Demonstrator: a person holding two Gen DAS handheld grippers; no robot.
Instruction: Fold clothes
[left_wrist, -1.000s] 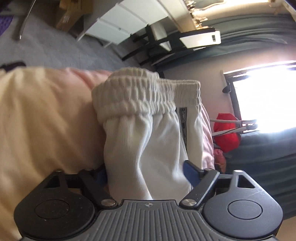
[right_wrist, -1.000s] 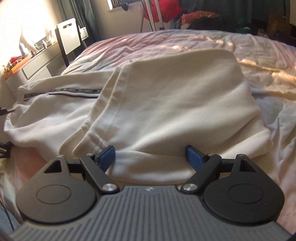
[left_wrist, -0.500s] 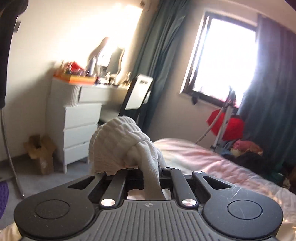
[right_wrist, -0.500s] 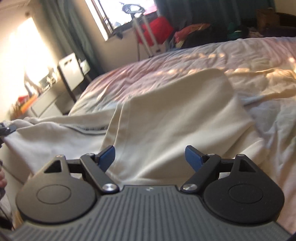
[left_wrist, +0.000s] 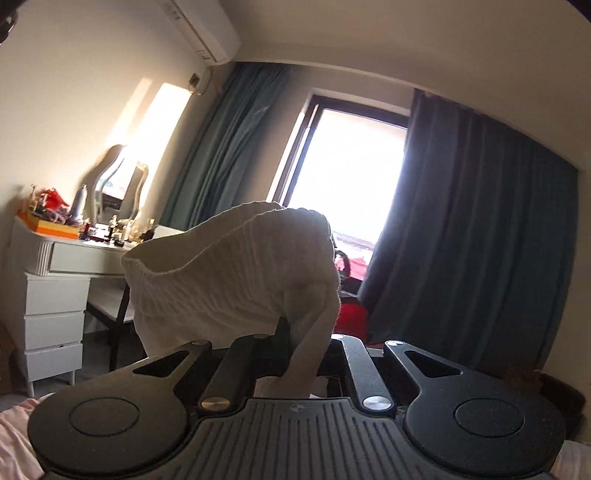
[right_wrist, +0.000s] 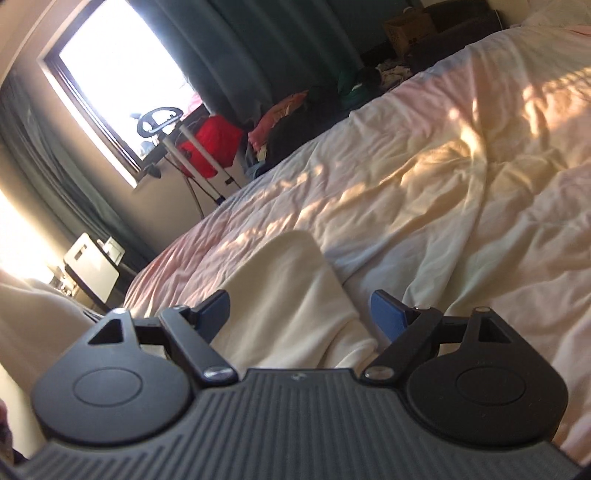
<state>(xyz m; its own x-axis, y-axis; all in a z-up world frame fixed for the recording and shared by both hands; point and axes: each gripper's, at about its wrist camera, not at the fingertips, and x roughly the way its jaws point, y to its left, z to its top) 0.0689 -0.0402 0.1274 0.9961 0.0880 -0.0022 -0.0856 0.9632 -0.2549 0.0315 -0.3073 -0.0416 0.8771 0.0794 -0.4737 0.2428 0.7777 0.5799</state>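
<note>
The white ribbed trousers (left_wrist: 236, 280), their elastic waistband gathered and puckered, are bunched in the air before the window (left_wrist: 347, 177), pinched between the closed jaws of the left gripper (left_wrist: 299, 354). Their smooth cream leg (right_wrist: 295, 295) lies on the crumpled pink bed sheet (right_wrist: 461, 192), whose far side lies bare. The right gripper (right_wrist: 299, 314) gapes wide over that leg, gripping nothing.

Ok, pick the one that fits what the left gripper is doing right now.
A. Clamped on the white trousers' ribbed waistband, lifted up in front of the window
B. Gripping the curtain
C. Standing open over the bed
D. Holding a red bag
A: the left gripper is pinched shut on the white trousers, whose waistband hangs raised before the window.
</note>
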